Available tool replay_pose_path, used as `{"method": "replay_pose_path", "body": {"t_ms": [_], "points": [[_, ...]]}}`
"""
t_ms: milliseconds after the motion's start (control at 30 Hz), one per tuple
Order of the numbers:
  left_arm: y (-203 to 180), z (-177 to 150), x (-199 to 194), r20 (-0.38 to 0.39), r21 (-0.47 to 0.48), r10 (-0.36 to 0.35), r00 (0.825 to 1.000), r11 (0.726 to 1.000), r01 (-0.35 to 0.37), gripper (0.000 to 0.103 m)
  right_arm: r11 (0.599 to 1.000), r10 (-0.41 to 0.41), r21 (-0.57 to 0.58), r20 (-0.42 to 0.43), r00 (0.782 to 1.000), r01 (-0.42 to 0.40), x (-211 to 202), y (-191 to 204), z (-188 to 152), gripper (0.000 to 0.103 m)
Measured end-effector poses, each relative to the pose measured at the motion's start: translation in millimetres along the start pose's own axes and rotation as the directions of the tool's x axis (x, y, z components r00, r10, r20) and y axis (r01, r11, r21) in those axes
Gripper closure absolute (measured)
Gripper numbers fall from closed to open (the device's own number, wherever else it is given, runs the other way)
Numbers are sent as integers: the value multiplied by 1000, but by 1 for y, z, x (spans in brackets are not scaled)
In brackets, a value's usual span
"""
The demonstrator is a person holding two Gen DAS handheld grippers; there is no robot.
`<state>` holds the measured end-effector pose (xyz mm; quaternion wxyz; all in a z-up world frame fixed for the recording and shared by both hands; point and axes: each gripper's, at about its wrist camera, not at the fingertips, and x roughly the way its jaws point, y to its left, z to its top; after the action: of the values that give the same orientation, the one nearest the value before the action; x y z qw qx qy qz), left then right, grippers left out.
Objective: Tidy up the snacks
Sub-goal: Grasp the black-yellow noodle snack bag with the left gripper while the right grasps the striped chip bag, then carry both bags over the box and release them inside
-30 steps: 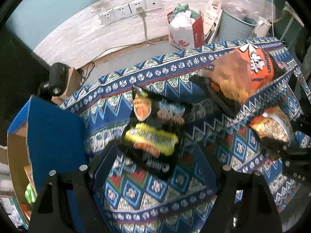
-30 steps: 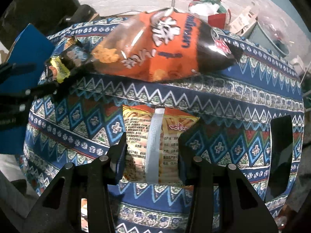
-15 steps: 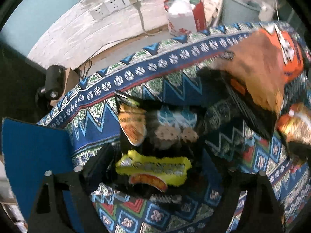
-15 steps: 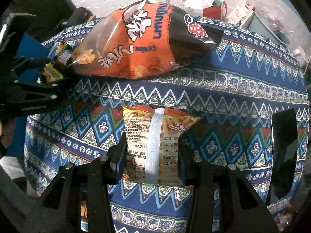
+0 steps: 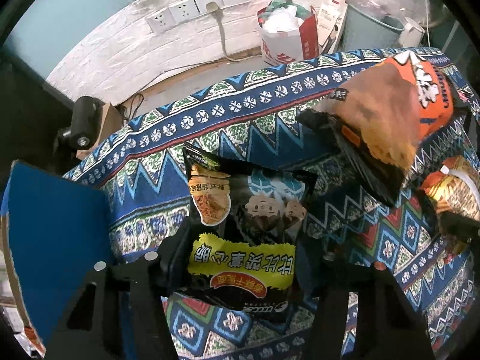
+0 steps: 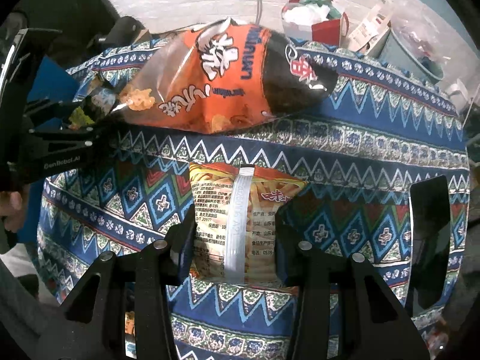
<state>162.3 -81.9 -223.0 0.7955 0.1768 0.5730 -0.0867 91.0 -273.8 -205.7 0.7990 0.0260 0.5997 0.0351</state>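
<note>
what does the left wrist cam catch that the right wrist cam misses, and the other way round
Only the left wrist view shows the front of the black snack bag clamped by the left gripper, and the wide face of the blue box flap.

Only the right wrist view shows the printed back of the yellow snack bag in the right gripper, plus the left gripper from outside.

Both show the big orange chip bag, the patterned cloth, wall sockets and red-and-white paper bag.

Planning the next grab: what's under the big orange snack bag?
The orange snack bag lies on the patterned cloth, its left end overlapping the black snack bag. Anything beneath its middle is hidden.
</note>
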Motion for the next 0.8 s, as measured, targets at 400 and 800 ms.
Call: {"method": "replay_pose_path", "body": {"t_ms": [400,800], "points": [[10,-26,-47,57,-44,-13,998,999,16,42,999,-8,-45,77,997,12,-37,28,-3,60],[28,-53,-102,135,-95,-6,991,995,19,42,995,18,-101,162,987,-2,-73,62,-2,60]]}}
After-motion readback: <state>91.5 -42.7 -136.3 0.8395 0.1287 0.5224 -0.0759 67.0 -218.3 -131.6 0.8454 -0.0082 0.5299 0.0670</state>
